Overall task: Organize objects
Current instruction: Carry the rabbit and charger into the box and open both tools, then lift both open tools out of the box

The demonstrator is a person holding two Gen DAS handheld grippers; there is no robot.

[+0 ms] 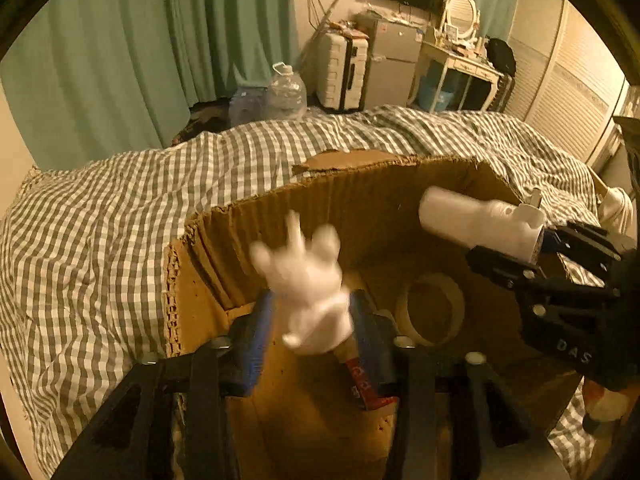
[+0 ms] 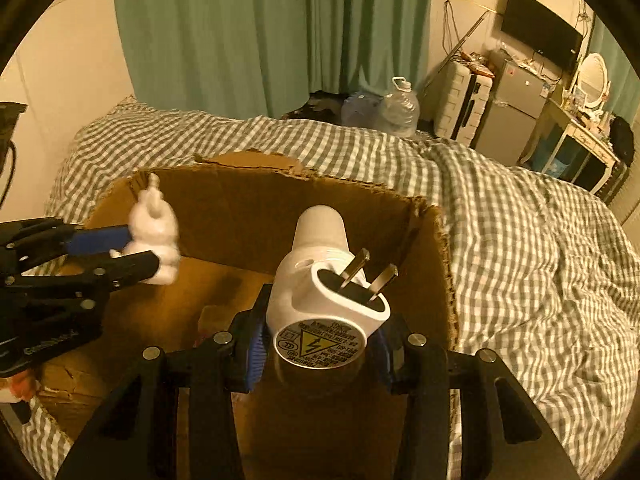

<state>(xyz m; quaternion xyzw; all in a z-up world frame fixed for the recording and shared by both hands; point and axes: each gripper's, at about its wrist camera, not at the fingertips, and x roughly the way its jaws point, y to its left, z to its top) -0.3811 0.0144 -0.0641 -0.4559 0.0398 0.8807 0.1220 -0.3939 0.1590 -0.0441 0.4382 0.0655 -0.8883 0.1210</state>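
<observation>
An open cardboard box [image 1: 360, 200] [image 2: 256, 196] sits on a checked bed. My left gripper [image 1: 312, 320] is shut on a small white figurine [image 1: 306, 280] and holds it over the box's left side; it also shows in the right wrist view [image 2: 154, 232]. My right gripper [image 2: 320, 340] is shut on a white plug-in device with two metal prongs [image 2: 320, 276] and holds it over the box's right side; it shows in the left wrist view [image 1: 480, 220] too. A roll of tape [image 1: 434, 308] and a red item [image 1: 366, 384] lie inside the box.
The grey-and-white checked bedspread [image 1: 120, 220] [image 2: 520, 240] surrounds the box. Beyond the bed stand green curtains [image 1: 140, 40], water jugs [image 1: 286, 92], a white suitcase [image 1: 344, 72], a small fridge [image 1: 394, 60] and a dressing table [image 1: 460, 68].
</observation>
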